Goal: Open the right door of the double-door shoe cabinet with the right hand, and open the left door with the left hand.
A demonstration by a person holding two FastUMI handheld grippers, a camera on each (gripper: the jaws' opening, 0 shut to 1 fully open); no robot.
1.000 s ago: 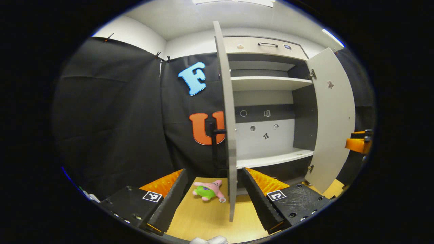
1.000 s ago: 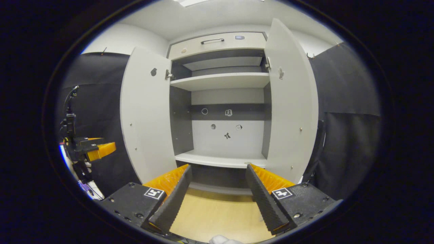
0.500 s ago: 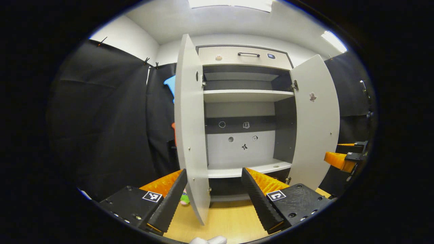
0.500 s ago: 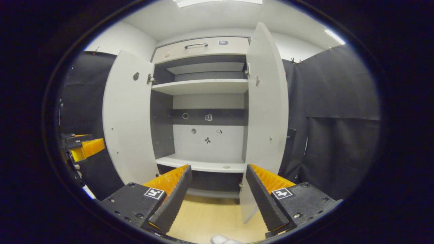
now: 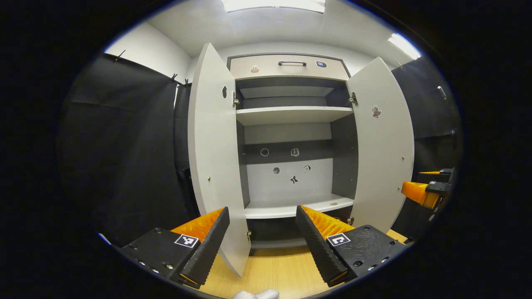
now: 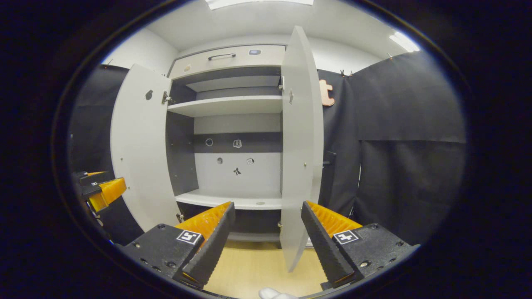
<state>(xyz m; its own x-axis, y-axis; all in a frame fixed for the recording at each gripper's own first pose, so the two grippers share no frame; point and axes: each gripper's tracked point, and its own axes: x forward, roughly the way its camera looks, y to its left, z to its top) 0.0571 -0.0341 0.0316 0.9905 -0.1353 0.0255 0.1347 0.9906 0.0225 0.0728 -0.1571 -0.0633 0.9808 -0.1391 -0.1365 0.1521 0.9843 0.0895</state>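
Note:
The shoe cabinet [image 5: 291,114] stands with both doors swung out, its pale shelves bare. In the left gripper view the left door [image 5: 214,158] shows its inner face and the right door [image 5: 384,145] angles outward. My left gripper [image 5: 262,245] is open, and the left door's lower corner hangs between its fingers without either one pressing on it. In the right gripper view the right door [image 6: 301,145] is nearly edge-on, its bottom between the fingers of my open right gripper [image 6: 266,245]. The left door [image 6: 139,149] is wide open there.
A drawer with a dark handle [image 5: 292,63] tops the cabinet. Light wooden floor [image 5: 282,270] runs up to its base. The right gripper [image 5: 424,193] shows at the right edge of the left gripper view, and the left gripper [image 6: 102,191] sits low left in the right gripper view. Black cloth walls flank both sides.
The left view has swung from the left door's edge to its inner face, and the plush toy is now hidden. In the right view the right door turned toward edge-on.

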